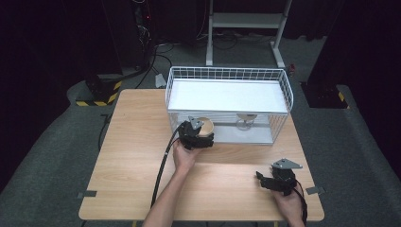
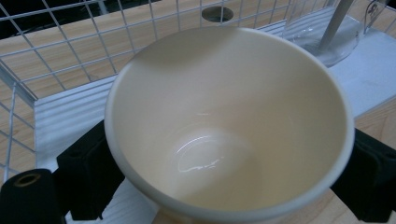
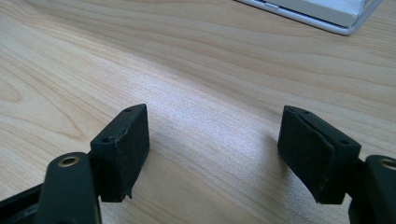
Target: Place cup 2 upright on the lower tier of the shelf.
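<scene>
The left gripper (image 1: pixel 198 136) is clamped on a cream bowl (image 2: pixel 229 126), held at the near left opening of the white wire basket (image 1: pixel 283 90) on the table (image 1: pixel 132 156). The right gripper (image 3: pixel 212 154) rests on the near right tabletop, jaws apart and holding nothing.

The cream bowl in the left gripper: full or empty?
Empty: the cream bowl shows its bare glossy bottom, held between the left gripper pads.
</scene>
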### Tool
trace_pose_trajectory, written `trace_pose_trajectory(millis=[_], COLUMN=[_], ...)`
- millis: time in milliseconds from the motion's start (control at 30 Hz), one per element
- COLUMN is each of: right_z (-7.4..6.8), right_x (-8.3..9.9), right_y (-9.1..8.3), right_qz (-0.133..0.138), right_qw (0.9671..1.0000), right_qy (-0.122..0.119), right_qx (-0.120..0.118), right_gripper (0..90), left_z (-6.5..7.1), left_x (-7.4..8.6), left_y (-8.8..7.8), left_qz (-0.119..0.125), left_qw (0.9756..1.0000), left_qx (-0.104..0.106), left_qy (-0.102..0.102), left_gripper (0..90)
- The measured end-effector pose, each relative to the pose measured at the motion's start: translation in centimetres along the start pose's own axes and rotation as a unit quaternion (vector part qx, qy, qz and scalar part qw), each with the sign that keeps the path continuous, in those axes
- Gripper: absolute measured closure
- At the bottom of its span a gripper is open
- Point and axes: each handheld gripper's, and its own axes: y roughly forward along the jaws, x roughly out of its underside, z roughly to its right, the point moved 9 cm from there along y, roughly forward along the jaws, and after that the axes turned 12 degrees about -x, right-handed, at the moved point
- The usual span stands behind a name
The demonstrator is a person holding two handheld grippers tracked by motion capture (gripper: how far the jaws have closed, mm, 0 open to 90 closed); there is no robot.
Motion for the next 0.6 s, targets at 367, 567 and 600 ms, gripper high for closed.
trace_pose_trajectory(millis=[367,567,600], right_z=[0.0,0.0,0.0], right_x=[0.0,0.0,0.0], right_y=[0.0,0.0,0.0], right_qz=[0.000,0.000,0.000], right_qw=[1.0000,1.0000,1.0000], right_qy=[0.002,0.002,0.002], right_qx=[0.000,0.000,0.000], right_gripper=[25.2,25.2,25.2], left_z=[-0.1,-0.2,-0.2], left_x=[0.0,0.0,0.0], left_y=[0.7,1.2,1.4], left_qz=[0.006,0.013,0.013], left_qw=[1.0000,0.9999,0.9999], left_qx=[-0.003,-0.010,-0.009], left_qy=[-0.005,-0.003,-0.002], left_gripper=[9.1,8.8,8.8])
